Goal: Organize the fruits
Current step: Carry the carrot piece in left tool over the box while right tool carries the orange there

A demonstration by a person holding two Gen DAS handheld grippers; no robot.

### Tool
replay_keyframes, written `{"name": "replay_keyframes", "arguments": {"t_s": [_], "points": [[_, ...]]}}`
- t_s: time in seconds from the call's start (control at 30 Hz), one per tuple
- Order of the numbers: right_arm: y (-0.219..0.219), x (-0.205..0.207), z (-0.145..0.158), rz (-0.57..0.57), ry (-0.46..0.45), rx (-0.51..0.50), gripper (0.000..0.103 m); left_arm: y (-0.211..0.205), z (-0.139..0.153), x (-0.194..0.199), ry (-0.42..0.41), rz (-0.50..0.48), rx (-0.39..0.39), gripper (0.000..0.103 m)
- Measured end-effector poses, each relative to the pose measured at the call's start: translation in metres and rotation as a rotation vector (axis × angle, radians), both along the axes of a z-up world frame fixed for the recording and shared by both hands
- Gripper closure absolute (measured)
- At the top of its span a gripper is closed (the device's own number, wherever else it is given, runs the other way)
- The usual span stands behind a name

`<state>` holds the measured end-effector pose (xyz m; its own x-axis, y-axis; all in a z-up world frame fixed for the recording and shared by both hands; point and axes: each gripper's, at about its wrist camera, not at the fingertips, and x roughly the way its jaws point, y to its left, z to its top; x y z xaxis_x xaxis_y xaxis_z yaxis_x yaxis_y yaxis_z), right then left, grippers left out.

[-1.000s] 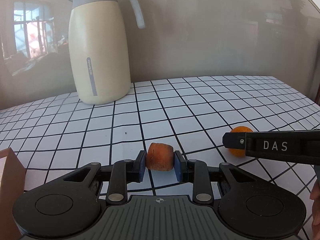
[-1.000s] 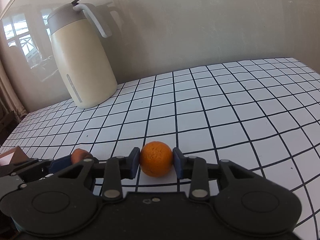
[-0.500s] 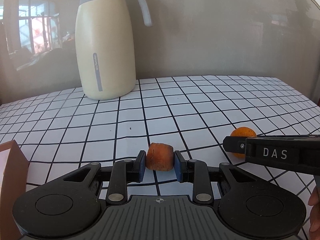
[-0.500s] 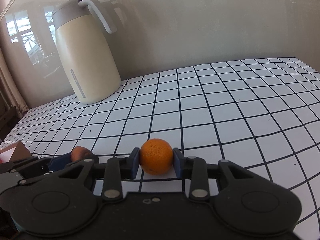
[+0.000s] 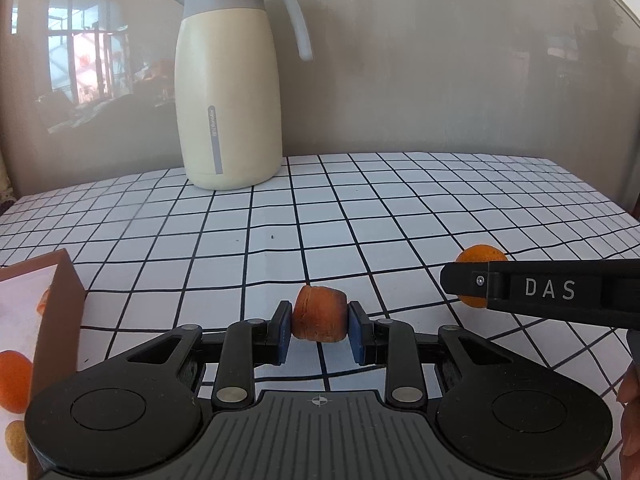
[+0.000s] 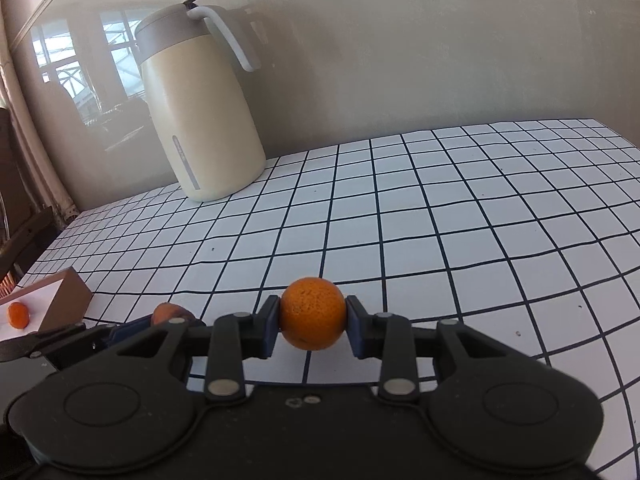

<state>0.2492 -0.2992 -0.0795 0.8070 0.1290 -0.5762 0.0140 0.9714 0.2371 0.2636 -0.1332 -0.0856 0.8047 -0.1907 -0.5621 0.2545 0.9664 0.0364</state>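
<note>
I am looking at a table (image 6: 460, 216) wearing a white cloth with black lines making squares. A big cream jug (image 5: 230, 96) with a grey top and handle is standing on it at the back, near the wall. A brown box (image 5: 60, 292) is sitting on the left edge of the table, and I am seeing small orange fruits (image 6: 18, 314) lying on its white inside.

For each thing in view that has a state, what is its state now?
Left gripper: shut on reddish fruit.
Right gripper: shut on orange.
Thermos jug: upright, lid closed.
Box: open, fruit inside.
</note>
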Motion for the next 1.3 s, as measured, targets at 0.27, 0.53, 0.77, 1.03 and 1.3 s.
{"name": "replay_keyframes", "arguments": {"t_s": [0.27,0.53,0.77,1.03,1.3], "points": [[0.021,-0.019,0.013,0.046,-0.029,0.012,0.077,0.030,0.022,-0.034,-0.043,0.037,0.001,0.073],[0.058,-0.044,0.019,0.119,-0.045,0.021,0.077,0.070,0.038,-0.069,-0.084,0.093,-0.019,0.073],[0.105,-0.056,0.029,0.228,-0.086,0.011,0.077,0.125,0.050,-0.100,-0.123,0.166,-0.055,0.073],[0.158,-0.069,0.039,0.360,-0.138,0.006,0.077,0.190,0.060,-0.126,-0.170,0.266,-0.069,0.073],[0.199,-0.073,0.046,0.448,-0.179,0.025,0.077,0.241,0.057,-0.143,-0.196,0.364,-0.082,0.073]]}}
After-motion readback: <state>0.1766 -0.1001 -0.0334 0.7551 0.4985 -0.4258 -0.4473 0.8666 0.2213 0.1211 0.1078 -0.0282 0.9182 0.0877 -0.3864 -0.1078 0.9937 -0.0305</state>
